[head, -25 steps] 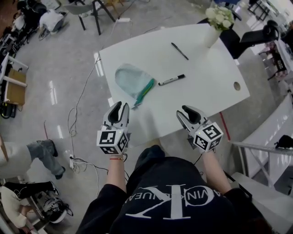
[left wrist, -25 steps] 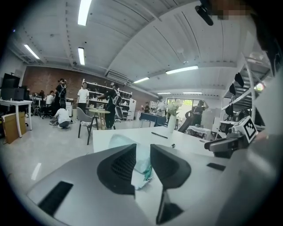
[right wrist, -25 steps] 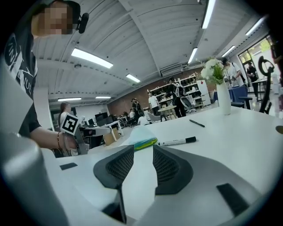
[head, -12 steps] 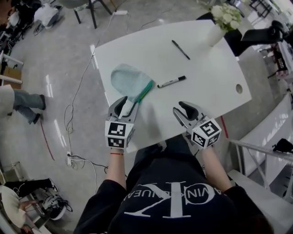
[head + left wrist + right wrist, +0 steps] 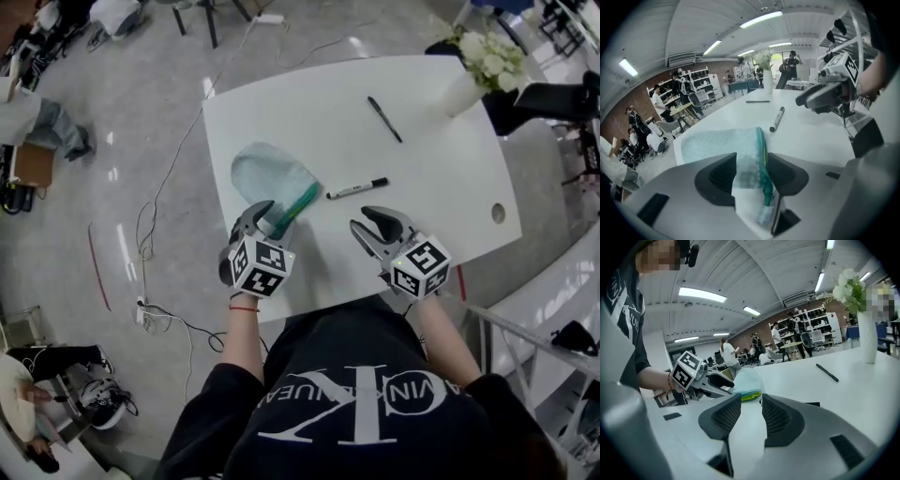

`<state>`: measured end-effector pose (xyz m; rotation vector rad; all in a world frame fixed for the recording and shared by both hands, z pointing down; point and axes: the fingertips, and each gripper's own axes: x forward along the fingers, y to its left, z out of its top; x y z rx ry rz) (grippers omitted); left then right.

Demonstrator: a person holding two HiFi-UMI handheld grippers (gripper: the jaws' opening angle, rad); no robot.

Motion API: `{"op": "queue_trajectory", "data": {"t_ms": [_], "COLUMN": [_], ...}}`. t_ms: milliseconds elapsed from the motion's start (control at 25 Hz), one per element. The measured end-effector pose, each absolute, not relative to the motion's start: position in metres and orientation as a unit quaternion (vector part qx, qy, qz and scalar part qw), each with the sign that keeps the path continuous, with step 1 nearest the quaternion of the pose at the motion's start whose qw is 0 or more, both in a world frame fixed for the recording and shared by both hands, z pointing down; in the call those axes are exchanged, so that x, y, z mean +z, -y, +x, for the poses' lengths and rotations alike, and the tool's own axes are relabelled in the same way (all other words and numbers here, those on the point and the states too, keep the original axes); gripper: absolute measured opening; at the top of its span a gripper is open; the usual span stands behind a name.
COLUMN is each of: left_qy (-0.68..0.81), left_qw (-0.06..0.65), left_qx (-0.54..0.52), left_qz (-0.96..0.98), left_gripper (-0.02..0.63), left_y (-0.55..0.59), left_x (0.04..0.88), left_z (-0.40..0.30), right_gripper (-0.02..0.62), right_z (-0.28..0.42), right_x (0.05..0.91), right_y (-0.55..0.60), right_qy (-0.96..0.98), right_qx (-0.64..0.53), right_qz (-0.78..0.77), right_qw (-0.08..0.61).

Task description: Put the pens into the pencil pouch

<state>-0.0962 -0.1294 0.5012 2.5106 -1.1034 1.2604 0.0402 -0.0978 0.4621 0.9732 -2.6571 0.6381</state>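
The pouch (image 5: 267,173) looks like soft, translucent pale-green mesh cloth, perhaps plastic-coated, with a brighter teal zip edge. The marker (image 5: 356,188) has a smooth, glossy white plastic barrel and a black cap. The table (image 5: 309,103) is smooth, satin white. The floor (image 5: 141,84) is polished, reflective grey.

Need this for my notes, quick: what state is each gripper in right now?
Left gripper: open, jaws just been opening, the pencil pouch end between them.
Right gripper: open, jaws just been opening slightly, nothing between them.
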Motion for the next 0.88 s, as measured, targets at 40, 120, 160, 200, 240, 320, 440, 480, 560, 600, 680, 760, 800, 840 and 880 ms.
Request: {"op": "queue_trajectory", "data": {"t_ms": [40,120,160,200,240,320,440,480,560,600,680,760,800,840,880], "left_qy": [0.360,0.350,0.344,0.339,0.334,0.330,0.336,0.340,0.349,0.354,0.366,0.381,0.389,0.396,0.403], "left_qw": [0.054,0.046,0.046,0.046,0.045,0.044,0.060,0.068,0.081,0.087,0.098,0.110,0.116,0.121,0.126], "left_qx": [0.433,0.460,0.471,0.481,0.489,0.501,0.499,0.495,0.485,0.478,0.459,0.438,0.427,0.415,0.404], "left_qz": [0.825,0.814,0.811,0.808,0.805,0.799,0.796,0.797,0.798,0.799,0.803,0.807,0.808,0.810,0.812], "left_gripper": [0.209,0.199,0.189,0.178,0.152,0.104,0.063,0.056,0.035,0.027,0.016,0.014,0.014,0.014,0.014], "left_y": [0.131,0.133,0.134,0.134,0.135,0.137,0.141,0.141,0.142,0.142,0.144,0.147,0.148,0.149,0.151], "left_x": [0.505,0.512,0.515,0.517,0.519,0.524,0.527,0.527,0.526,0.525,0.520,0.513,0.510,0.507,0.503], "left_z": [-0.096,-0.098,-0.098,-0.098,-0.097,-0.096,-0.097,-0.097,-0.099,-0.099,-0.100,-0.101,-0.102,-0.102,-0.102], "right_gripper": [0.138,0.138,0.138,0.138,0.138,0.138,0.138,0.138,0.138,0.138,0.138,0.138,0.138,0.138,0.144], "right_z": [0.040,0.040,0.040,0.042,0.044,0.048,0.052,0.053,0.053,0.053,0.053,0.056,0.058,0.061,0.064], "right_x": [0.463,0.466,0.469,0.471,0.473,0.476,0.478,0.478,0.479,0.479,0.479,0.480,0.481,0.482,0.482], "right_y": [0.100,0.102,0.102,0.103,0.104,0.107,0.111,0.112,0.113,0.113,0.115,0.118,0.120,0.122,0.125], "right_qy": [0.911,0.912,0.912,0.912,0.911,0.911,0.911,0.911,0.911,0.912,0.912,0.913,0.914,0.914,0.914], "right_qx": [0.219,0.222,0.225,0.227,0.229,0.232,0.236,0.237,0.239,0.239,0.234,0.221,0.213,0.204,0.194], "right_qz": [0.329,0.322,0.320,0.317,0.316,0.314,0.311,0.310,0.309,0.309,0.309,0.311,0.312,0.313,0.314], "right_qw": [0.122,0.125,0.127,0.129,0.131,0.132,0.132,0.132,0.131,0.130,0.132,0.142,0.150,0.159,0.167]}}
